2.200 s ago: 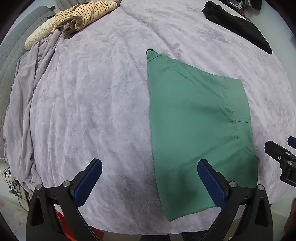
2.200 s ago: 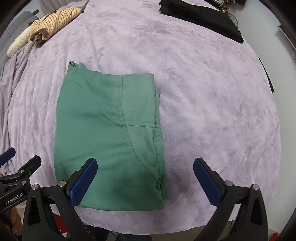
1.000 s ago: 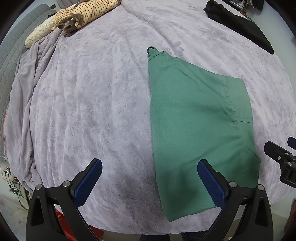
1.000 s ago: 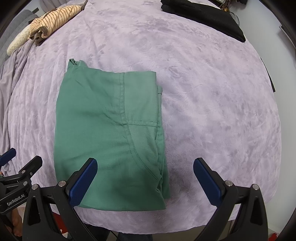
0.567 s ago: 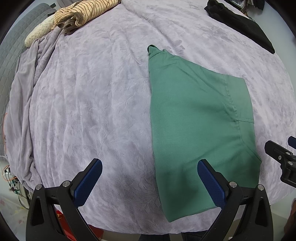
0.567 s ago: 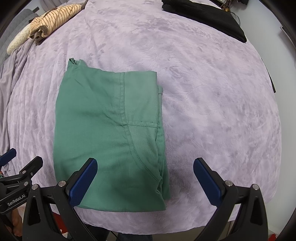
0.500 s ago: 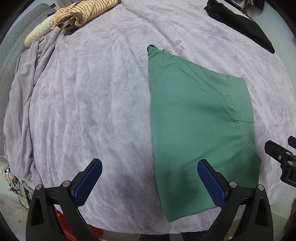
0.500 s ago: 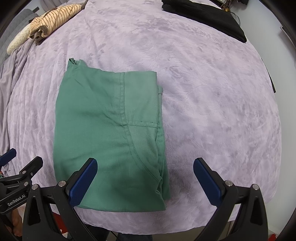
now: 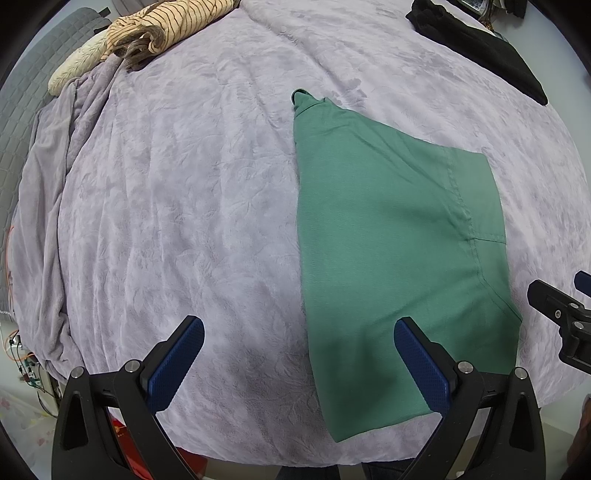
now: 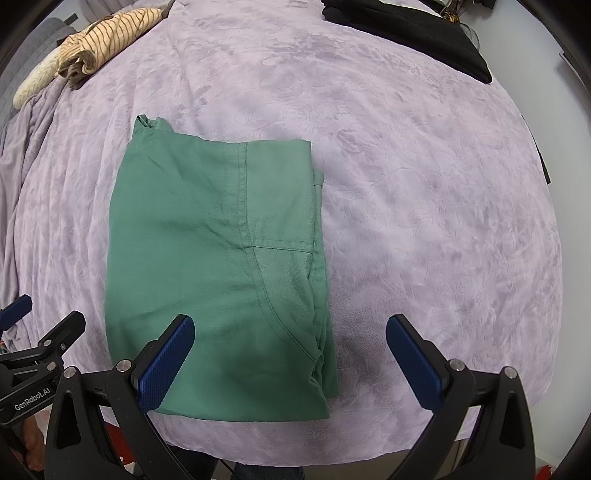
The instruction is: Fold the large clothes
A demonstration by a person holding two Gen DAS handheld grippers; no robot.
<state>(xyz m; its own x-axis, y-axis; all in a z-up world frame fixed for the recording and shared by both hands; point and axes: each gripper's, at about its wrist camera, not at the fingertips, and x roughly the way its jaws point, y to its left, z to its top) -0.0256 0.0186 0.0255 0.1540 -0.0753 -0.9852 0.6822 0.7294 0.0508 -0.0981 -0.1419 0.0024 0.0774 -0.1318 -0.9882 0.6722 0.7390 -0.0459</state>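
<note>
Green woven trousers [image 10: 218, 273], folded into a rectangle, lie at the near edge of the lilac plush bedspread [image 10: 424, 206]. Left gripper [image 9: 299, 354] and right gripper [image 10: 290, 350] hover spread, holding nothing. Pinching only the top layer would likely peel the stack apart, and a careless tug could drag it off the edge.

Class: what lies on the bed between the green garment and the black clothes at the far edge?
Only bare purple blanket separates the green garment from the black clothes, seen in the right wrist view.

We see wide bare blanket [image 9: 177, 206] left of green garment [image 10: 218, 266], more bare right, striped bundle [image 9: 173, 22] far-left corner, black clothing [image 10: 406, 29] far-right edge.
</note>
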